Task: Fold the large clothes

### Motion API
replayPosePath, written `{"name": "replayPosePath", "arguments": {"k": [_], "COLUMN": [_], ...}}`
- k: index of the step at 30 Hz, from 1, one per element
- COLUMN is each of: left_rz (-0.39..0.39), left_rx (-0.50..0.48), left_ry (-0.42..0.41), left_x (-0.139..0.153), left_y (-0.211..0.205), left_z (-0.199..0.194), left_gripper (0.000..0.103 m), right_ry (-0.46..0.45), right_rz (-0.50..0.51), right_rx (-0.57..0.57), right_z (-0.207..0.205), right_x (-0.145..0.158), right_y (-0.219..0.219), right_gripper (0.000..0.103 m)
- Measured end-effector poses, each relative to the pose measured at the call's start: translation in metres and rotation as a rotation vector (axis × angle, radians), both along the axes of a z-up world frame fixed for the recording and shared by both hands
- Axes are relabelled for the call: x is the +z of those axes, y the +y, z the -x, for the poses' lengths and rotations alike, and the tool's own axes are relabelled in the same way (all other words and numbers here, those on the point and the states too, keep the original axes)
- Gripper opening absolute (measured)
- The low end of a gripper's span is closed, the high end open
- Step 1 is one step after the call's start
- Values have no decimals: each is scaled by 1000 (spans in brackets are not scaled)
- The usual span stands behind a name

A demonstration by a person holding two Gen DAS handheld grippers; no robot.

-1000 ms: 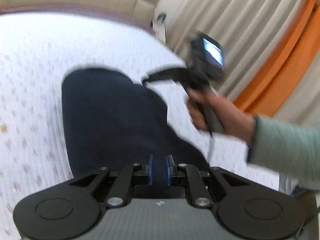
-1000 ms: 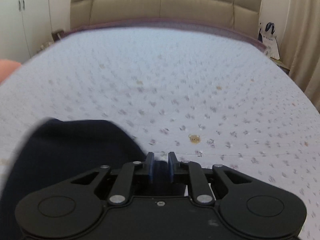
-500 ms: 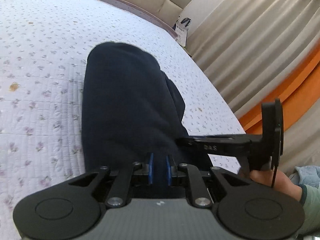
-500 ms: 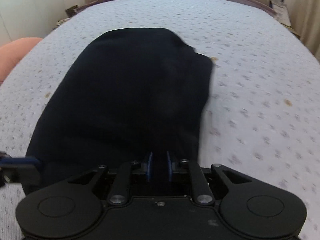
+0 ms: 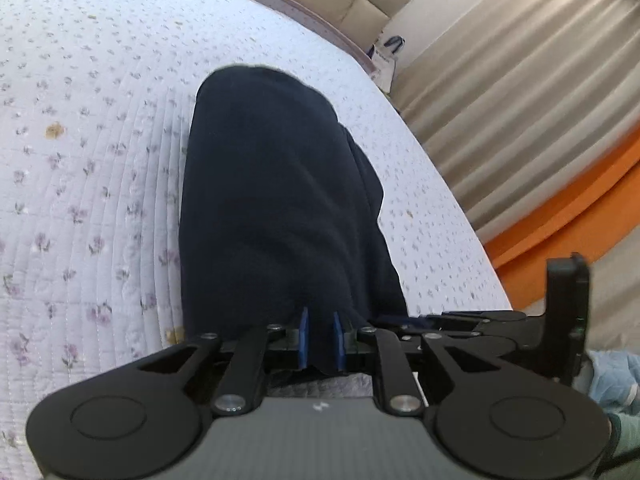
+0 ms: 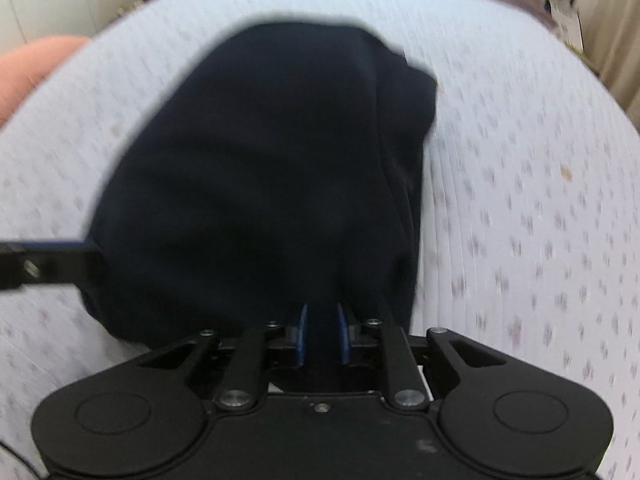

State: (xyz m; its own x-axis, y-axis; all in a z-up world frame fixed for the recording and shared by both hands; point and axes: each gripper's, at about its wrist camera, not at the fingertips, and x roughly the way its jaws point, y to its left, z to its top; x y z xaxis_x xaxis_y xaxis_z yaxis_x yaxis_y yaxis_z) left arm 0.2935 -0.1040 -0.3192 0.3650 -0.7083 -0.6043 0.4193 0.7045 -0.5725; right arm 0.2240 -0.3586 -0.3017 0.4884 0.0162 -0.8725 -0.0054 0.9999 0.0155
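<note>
Navy garment [image 5: 280,200] lies doubled over, smooth, on the quilt [image 5: 80,160], its near edge pinched by both the left gripper [image 5: 319,338] and the right gripper [image 6: 322,332].

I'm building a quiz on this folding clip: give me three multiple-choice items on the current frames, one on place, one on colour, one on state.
1. Where does the garment lie?
A. on the quilted bedspread
B. on a wooden floor
C. in a basket

2. What colour is the garment?
A. red
B. dark navy
C. white

3. How do the left tool and right tool stand?
A. both open, clear of the cloth
B. only the left grips cloth
C. both shut on the garment's near edge

Answers:
1 A, floral quilting surrounds the cloth in both views.
2 B, it is uniformly dark navy.
3 C, in each wrist view dark fabric sits pinched between the blue pads.
</note>
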Motion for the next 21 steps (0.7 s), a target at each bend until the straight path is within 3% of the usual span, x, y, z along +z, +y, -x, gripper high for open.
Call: {"name": "replayPosePath", "arguments": {"k": [7,10,11,12,14,16,17,18,19,21], "left_rz": [-28,-22,-8,6,27,10,-5,-22,-40,-84], "left_rx": [-54,-39,-16,4,38,60,66,70,75,94], "left_ry": [-10,-57,-65,-69,-77,-93,-101,-110,-118,-108], "left_x": [12,29,33,36,40,43,45,46,47,47], "left_y": [3,8,11,14,18,17,15,12,8,0], "left_z": [-1,-7,-13,-18,-29,-40,-45,-51,-58,-71], "left_gripper": [14,21,26,29,29,30,31,35,40,79], "right_ry": [29,-30,-64,-92,-147,-177,-185,-191,-194,-182], "right_rz": [-40,-86,-104,-119,-133,-122,-128,-145,-173,-249], "right_rx": [-30,-39,-46,-56,-83,-109,-122,-137,-154,-172], "right_z": [6,-1,-4,-8,-21,-35,-42,-48,-54,-64], "right_x": [3,23,30,35,44,47,48,48,47,40], "right_y": [-12,-24,-30,-35,-48,-59,-65,-71,-77,-88], "right_gripper": [12,17,25,41,58,66,75,81,82,83]}}
